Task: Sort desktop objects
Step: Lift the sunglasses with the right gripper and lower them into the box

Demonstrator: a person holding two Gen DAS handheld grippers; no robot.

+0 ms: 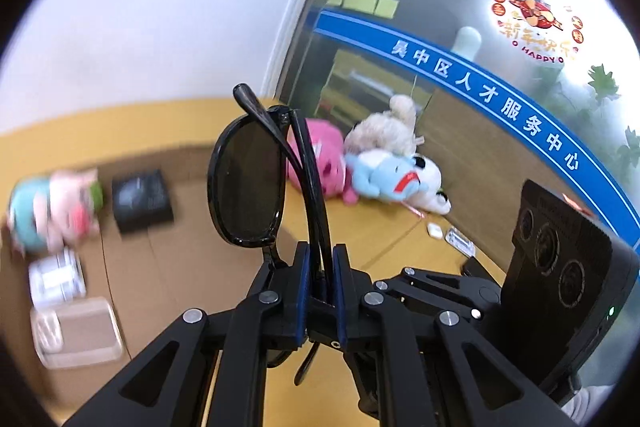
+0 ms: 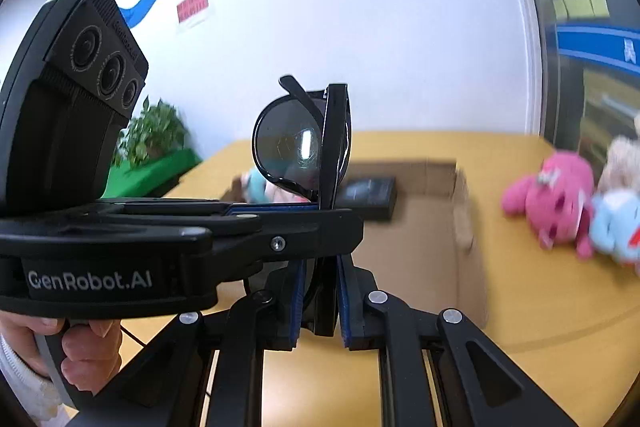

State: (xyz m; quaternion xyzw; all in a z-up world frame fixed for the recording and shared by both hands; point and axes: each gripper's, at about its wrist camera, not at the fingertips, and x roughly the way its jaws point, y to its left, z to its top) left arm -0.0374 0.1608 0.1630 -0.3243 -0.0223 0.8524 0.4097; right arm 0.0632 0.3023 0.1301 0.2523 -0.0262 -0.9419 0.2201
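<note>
Black folded sunglasses (image 1: 248, 183) are held upright in the air above the yellow desk (image 1: 372, 231). My left gripper (image 1: 322, 287) is shut on their folded arms. In the right wrist view the sunglasses (image 2: 292, 147) stand between both grippers: the left gripper crosses from the left, and my right gripper (image 2: 320, 299) is closed around the lower end of the frame, its blue pads (image 2: 298, 291) against it. Behind them lies an open cardboard box (image 2: 436, 227).
The box holds a black case (image 1: 142, 201), a plush toy (image 1: 52, 211) and white containers (image 1: 76, 331). Pink (image 1: 326, 163), blue-white (image 1: 396, 179) and beige plush toys lie on the desk by a glass wall. Small items (image 1: 460, 241) lie nearby.
</note>
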